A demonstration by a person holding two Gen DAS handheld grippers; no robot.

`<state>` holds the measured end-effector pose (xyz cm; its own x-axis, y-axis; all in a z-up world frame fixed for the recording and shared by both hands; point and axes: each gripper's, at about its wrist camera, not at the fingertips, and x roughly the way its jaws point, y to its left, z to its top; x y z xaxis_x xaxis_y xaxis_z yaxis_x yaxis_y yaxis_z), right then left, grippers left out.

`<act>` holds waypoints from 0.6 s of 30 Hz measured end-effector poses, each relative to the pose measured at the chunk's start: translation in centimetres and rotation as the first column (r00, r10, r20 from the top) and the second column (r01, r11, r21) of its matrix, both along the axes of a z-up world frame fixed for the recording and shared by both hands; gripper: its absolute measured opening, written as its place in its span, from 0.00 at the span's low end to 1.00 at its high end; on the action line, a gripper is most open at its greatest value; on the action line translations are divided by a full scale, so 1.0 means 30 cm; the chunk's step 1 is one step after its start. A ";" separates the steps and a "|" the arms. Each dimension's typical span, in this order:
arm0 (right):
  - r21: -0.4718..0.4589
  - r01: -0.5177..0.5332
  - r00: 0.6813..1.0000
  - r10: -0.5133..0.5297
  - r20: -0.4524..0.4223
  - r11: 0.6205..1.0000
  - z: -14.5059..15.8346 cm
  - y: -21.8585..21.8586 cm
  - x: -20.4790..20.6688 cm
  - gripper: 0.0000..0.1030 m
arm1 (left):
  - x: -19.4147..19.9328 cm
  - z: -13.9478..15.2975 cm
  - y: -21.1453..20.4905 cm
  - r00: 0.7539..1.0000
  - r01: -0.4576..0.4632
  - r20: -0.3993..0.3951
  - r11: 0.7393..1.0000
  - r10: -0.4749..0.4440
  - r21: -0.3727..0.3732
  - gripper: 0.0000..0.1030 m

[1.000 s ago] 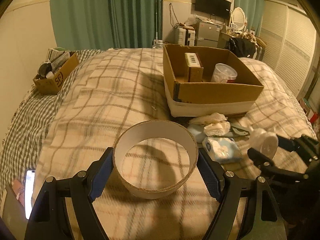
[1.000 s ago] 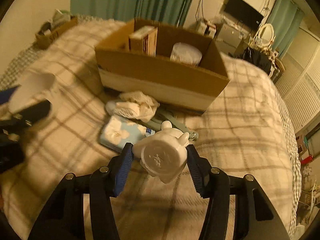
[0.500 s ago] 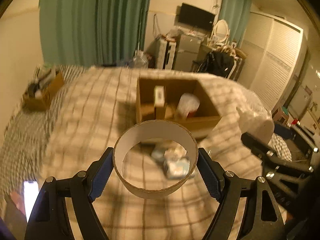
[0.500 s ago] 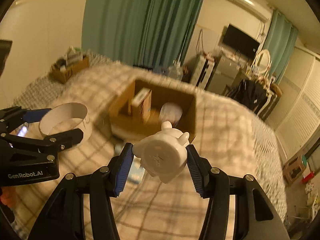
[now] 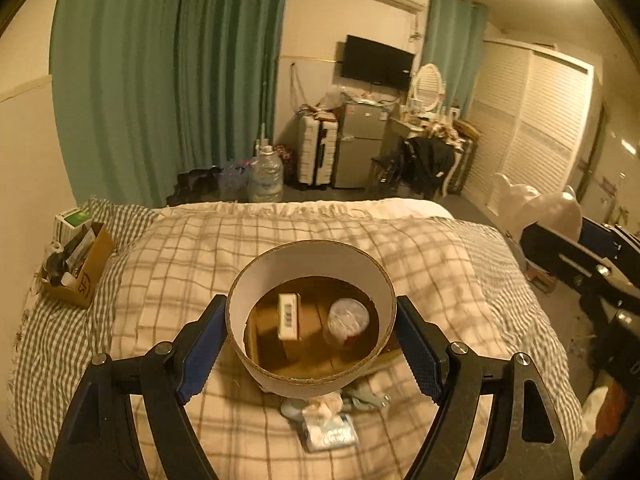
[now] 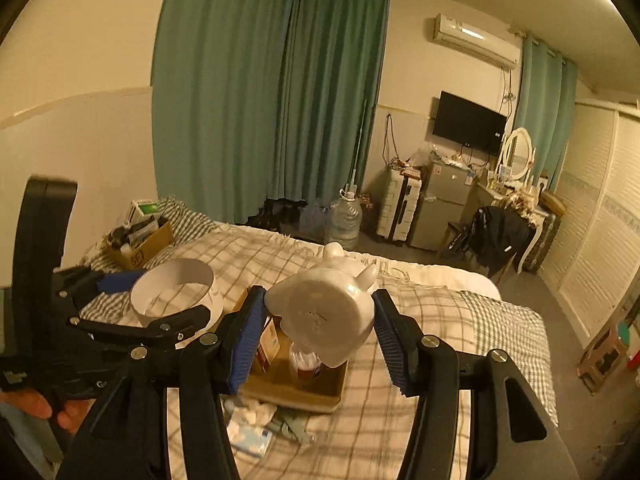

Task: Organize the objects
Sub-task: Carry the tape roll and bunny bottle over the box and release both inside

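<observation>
My left gripper [image 5: 310, 344] is shut on a white cardboard ring [image 5: 312, 382], blue pads pressing on both of its sides. Through the ring I look down into an open cardboard box [image 5: 316, 354] on the bed, which holds a small carton [image 5: 289, 316] and a clear lidded tub [image 5: 347, 318]. In the right wrist view my right gripper [image 6: 320, 336] is shut on a white rabbit figurine [image 6: 324, 320], held bottom toward the camera, above the box [image 6: 296, 392]. The ring [image 6: 172, 292] and left gripper [image 6: 156, 300] hang to its left.
A tissue pack [image 5: 328, 432], crumpled paper and a grey-green tool lie on the plaid blanket [image 5: 180, 280] in front of the box. A smaller carton of clutter [image 5: 80, 268] sits at the bed's far left. A hand [image 6: 36, 406] holds the left gripper.
Both grippers have risen well above the bed with the ring and the figurine still gripped. The box, once ahead of them, now lies below, seen through the ring.
</observation>
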<state>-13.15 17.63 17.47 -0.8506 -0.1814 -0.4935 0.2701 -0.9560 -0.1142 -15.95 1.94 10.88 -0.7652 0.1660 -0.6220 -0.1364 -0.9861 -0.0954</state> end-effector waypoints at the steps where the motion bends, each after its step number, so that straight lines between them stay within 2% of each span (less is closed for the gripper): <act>1: -0.009 -0.002 1.000 0.002 0.010 1.000 0.000 0.002 -0.031 0.51 | -0.032 -0.010 0.001 1.000 -0.017 0.002 1.000 0.017 -0.010 0.80; 5: -0.043 -0.008 0.998 0.010 0.059 0.999 -0.029 0.012 -0.158 0.51 | -0.115 -0.072 0.007 0.999 -0.041 0.030 0.999 0.042 -0.019 0.80; 9: -0.055 -0.020 0.993 0.026 0.116 0.998 -0.108 0.004 -0.295 0.51 | -0.197 -0.179 0.023 0.997 -0.042 0.063 0.999 0.043 -0.030 0.80; 14: -0.055 -0.023 0.982 0.033 0.185 0.998 -0.263 -0.010 -0.454 0.51 | -0.294 -0.305 0.057 0.994 -0.028 0.106 0.996 0.036 -0.080 0.80; 18: -0.057 -0.019 0.969 0.032 0.244 0.998 -0.404 -0.007 -0.579 0.51 | -0.357 -0.381 0.083 0.993 -0.016 0.111 0.993 0.029 -0.119 0.80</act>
